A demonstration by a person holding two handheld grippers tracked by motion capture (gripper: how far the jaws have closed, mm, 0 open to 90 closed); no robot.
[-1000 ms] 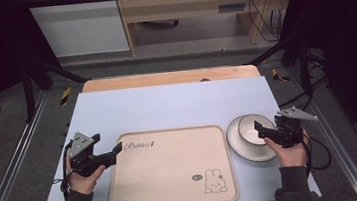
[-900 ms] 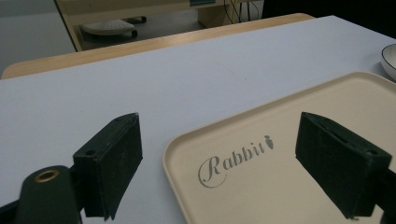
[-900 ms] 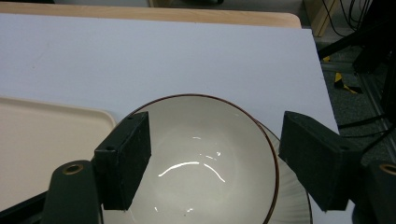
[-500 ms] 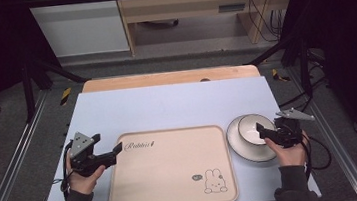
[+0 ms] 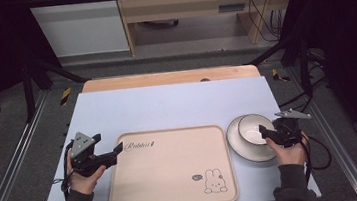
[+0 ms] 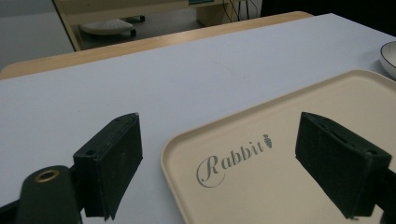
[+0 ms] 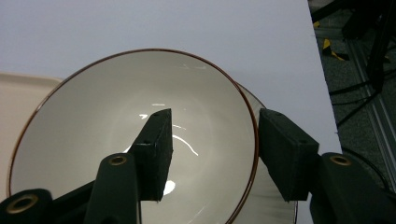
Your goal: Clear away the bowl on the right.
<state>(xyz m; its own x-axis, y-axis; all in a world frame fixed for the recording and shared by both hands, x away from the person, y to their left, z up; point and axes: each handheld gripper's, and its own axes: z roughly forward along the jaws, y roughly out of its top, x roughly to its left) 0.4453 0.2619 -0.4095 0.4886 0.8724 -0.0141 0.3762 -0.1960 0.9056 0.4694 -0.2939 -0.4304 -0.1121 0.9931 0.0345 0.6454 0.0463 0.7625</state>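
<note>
- My right gripper (image 7: 212, 156) has its jaws parted around the rim of the white bowl (image 7: 130, 140): one jaw sits inside the bowl, the other outside its wall. I can't tell whether either pad actually touches the rim; a gap shows on the outer side.
- In the right gripper view the bowl's near edge is cut off at the bottom, and my own jaws hide part of its inner wall. Glare on the glaze blurs the base.
- Just beyond the bowl's rim a sliver of the plate (image 7: 254, 100) peeks out; the rest lies under the bowl.
- From the high view, my right hand (image 5: 288, 150) holds that gripper at the plate's right side, and the bowl (image 5: 253, 129) sits on the plate (image 5: 239, 147), near the table's right edge.
- My left gripper (image 6: 229, 158) stands wide open, holding nothing, its jaws straddling the near left corner of the beige tray (image 6: 299, 154); whether they rest on the table I can't make out.
- The tray's right part runs out of that view; the word "Rabbit" (image 6: 233, 158) is legible.
- From above, my left hand (image 5: 83, 178) sits just left of the tray (image 5: 173, 166), which lies on the pale blue table (image 5: 177, 105).
- The tray's small rabbit drawing (image 5: 214, 182) is too small to read in detail.
</note>
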